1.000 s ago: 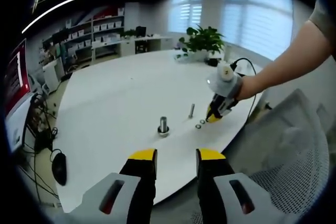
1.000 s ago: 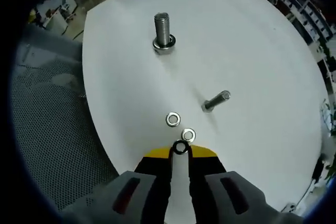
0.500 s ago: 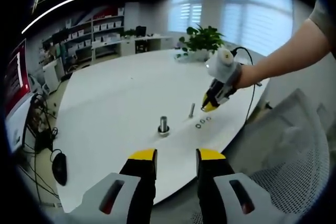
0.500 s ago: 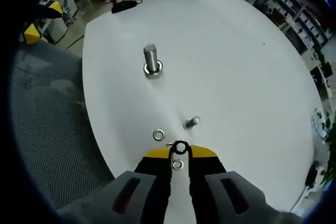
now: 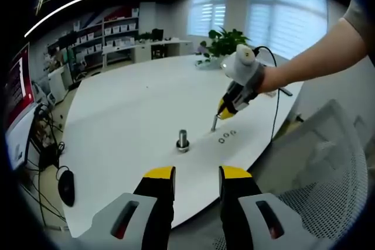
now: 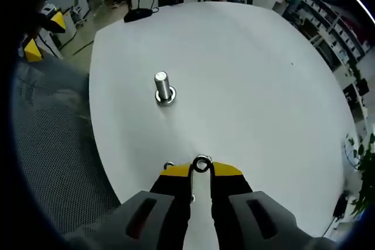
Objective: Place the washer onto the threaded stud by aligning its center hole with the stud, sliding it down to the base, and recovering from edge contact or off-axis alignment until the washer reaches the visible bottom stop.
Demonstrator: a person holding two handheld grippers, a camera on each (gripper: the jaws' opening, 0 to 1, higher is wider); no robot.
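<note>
The threaded stud [image 5: 183, 140] stands upright on its base near the front edge of the white round table [image 5: 135, 103]. In the right gripper view the stud [image 6: 162, 89] rises ahead and to the left of my right gripper [image 6: 201, 167], which is shut on a small steel washer [image 6: 202, 164] held edge-up at the jaw tips. Seen from the left gripper view, the right gripper [image 5: 224, 109] hovers above the table, right of the stud, in a person's hand. My left gripper [image 5: 197, 174] is open and holds nothing, off the table's front edge.
A smaller bolt [image 5: 214, 123] stands right of the stud, with loose washers [image 5: 227, 136] beside it. One loose washer [image 6: 169, 165] peeks out by my right jaws. A mesh chair [image 5: 334, 162] sits at the right, and a potted plant [image 5: 225, 42] at the table's far side.
My right gripper has risen off the table with the washer and moved left toward the stud. The small bolt and loose washers have slipped beneath it in its own view. The left gripper stayed still.
</note>
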